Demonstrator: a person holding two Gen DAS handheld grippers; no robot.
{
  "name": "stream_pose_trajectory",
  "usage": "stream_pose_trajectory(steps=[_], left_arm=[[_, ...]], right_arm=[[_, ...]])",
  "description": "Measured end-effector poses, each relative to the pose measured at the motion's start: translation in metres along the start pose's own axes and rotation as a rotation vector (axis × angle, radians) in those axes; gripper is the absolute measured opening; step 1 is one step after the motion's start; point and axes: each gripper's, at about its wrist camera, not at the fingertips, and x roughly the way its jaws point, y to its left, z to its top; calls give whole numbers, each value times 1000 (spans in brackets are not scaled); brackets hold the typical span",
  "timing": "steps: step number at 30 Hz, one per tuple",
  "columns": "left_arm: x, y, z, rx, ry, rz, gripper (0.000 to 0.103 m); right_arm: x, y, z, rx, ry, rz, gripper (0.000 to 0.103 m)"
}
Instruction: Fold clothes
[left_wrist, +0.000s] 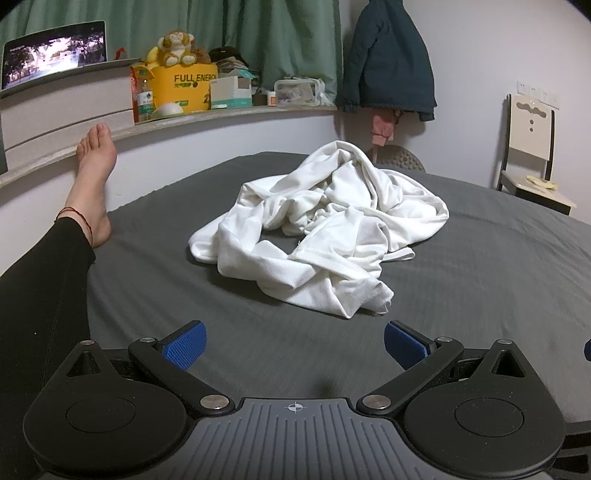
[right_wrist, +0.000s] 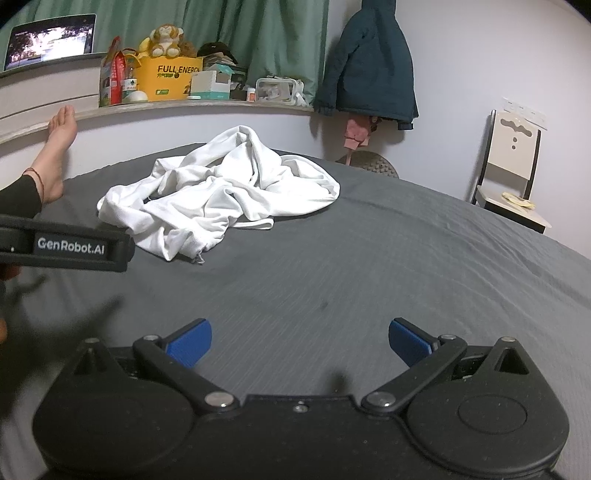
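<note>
A crumpled white garment (left_wrist: 321, 229) lies on the grey bed (left_wrist: 480, 266) — both hand-held grippers, left (left_wrist: 294, 343) and right (right_wrist: 300, 341), hover near, jaws apart, empty.

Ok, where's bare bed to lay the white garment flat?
Bare grey sheet lies between both open grippers and the crumpled white garment, and right of it toward the chair. Left is tight: a leg. The shelf is crowded.
</note>
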Motion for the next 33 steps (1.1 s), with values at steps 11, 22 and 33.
stream_pose_trajectory(steps=[11, 22, 33], left_arm=[[-6, 14, 14, -77, -72, -58, 103], [-1, 34, 27, -260, -151, -137, 103], [5, 46, 30, -368, -214, -140, 103]], right_arm=[[30, 7, 13, -62, -25, 40, 103], [131, 16, 78, 98, 11, 73, 102], [206, 57, 120, 189, 151, 233, 63]])
